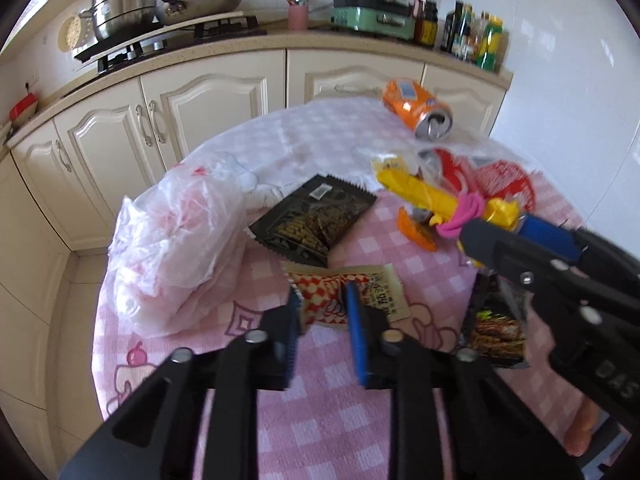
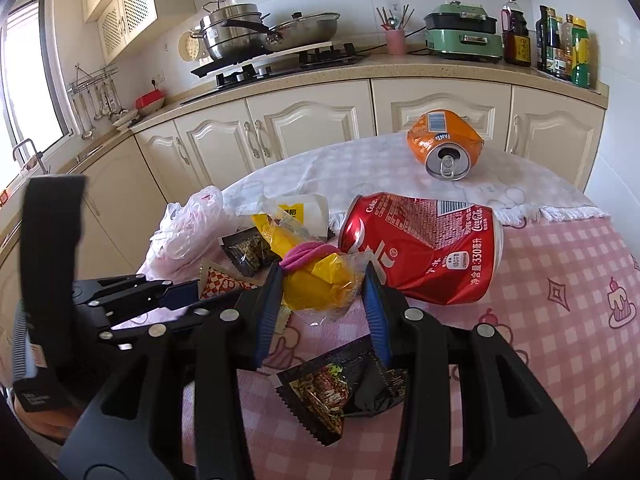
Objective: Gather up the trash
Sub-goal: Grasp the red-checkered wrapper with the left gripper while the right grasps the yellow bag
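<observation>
My left gripper (image 1: 324,304) is low over the pink checked tablecloth (image 1: 320,420), its pads pinching a red-and-white checkered sachet (image 1: 340,294) that lies on the cloth. My right gripper (image 2: 324,296) is shut on a yellow wrapper bundle (image 2: 316,284) tied with a pink band (image 2: 304,256); in the left wrist view it holds that bundle (image 1: 420,196) up from the right. A crushed red cola can (image 2: 420,256) lies just behind the bundle, and an orange soda can (image 2: 444,148) lies farther back. One black snack wrapper (image 1: 316,220) lies beyond the sachet; another (image 2: 332,392) lies under the right gripper.
A crumpled white plastic bag (image 1: 176,248) sits at the table's left edge. Behind the table run cream cabinets (image 1: 208,108) and a counter with a stove and pots (image 1: 132,12), a green appliance (image 1: 372,12) and bottles (image 1: 472,36).
</observation>
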